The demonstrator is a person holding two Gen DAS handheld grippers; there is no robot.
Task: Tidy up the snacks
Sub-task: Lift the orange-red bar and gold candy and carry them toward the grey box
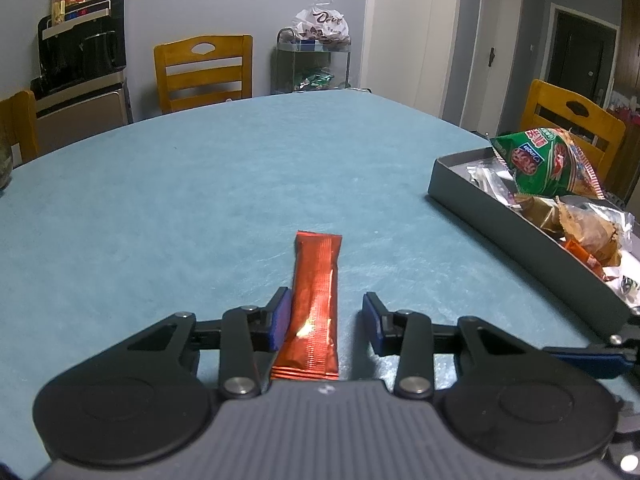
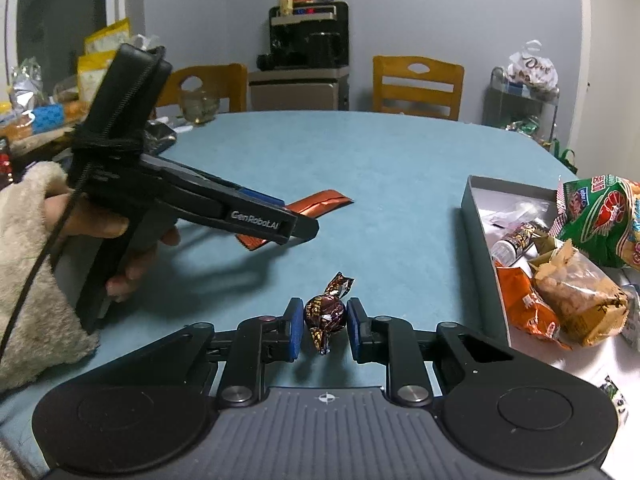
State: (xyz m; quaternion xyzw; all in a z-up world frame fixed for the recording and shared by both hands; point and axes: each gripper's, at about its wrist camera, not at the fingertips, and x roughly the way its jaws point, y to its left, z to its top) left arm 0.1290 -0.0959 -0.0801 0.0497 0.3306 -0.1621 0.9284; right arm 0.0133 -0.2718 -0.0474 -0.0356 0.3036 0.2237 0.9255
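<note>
Candy (image 2: 325,314) sits light and crinkly between my right claw (image 2: 322,326), pads just apart from its plump middle, while my left claw (image 1: 325,322) stands apart around the slick foil stick (image 1: 314,308).

The left tongs (image 1: 325,322) point forward and downward, their blue pads (image 1: 280,318) standing apart; the left-hand pad touches what lies between them, the other stands clear. The right tongs (image 2: 321,326) tilt down likewise, pads (image 2: 296,328) narrowly apart. A hand (image 2: 120,236) in a fleecy sleeve (image 2: 36,272) grips the left tongs' handle.
</note>
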